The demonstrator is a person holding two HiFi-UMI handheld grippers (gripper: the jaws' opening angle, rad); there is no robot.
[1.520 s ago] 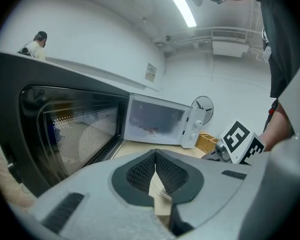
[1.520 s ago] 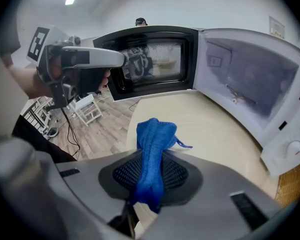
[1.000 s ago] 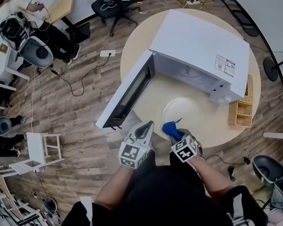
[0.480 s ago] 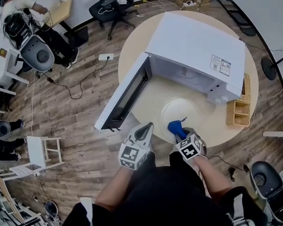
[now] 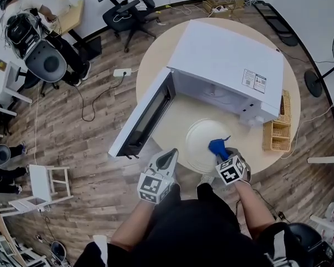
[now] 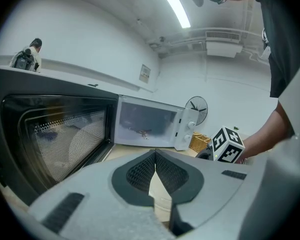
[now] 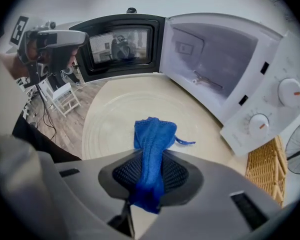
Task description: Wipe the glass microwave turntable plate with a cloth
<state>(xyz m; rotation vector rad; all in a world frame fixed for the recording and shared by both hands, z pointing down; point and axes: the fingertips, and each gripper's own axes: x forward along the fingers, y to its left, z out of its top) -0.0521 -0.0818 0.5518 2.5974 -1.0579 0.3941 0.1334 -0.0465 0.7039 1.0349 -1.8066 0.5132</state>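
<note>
Right claw [image 7: 151, 173] clamped on the blue cloth [image 7: 153, 136], its free end over the 4 o'clock rim of the glass turntable plate [image 5: 197, 138], which lies flat on the round bench [image 5: 156, 54] at 6 o'clock of the open microwave [image 5: 228, 60]; left claw [image 6: 155, 159] closed, empty, at the plate's 8 o'clock.

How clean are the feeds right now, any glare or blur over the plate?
Head view: sharp, evenly lit, edges bent by the wide lens; plate pale on a pale table, so low contrast. Right gripper view: cloth crisp, plate rim faint, corners black. Left gripper view: ceiling light glares at the top, corners black.
</note>
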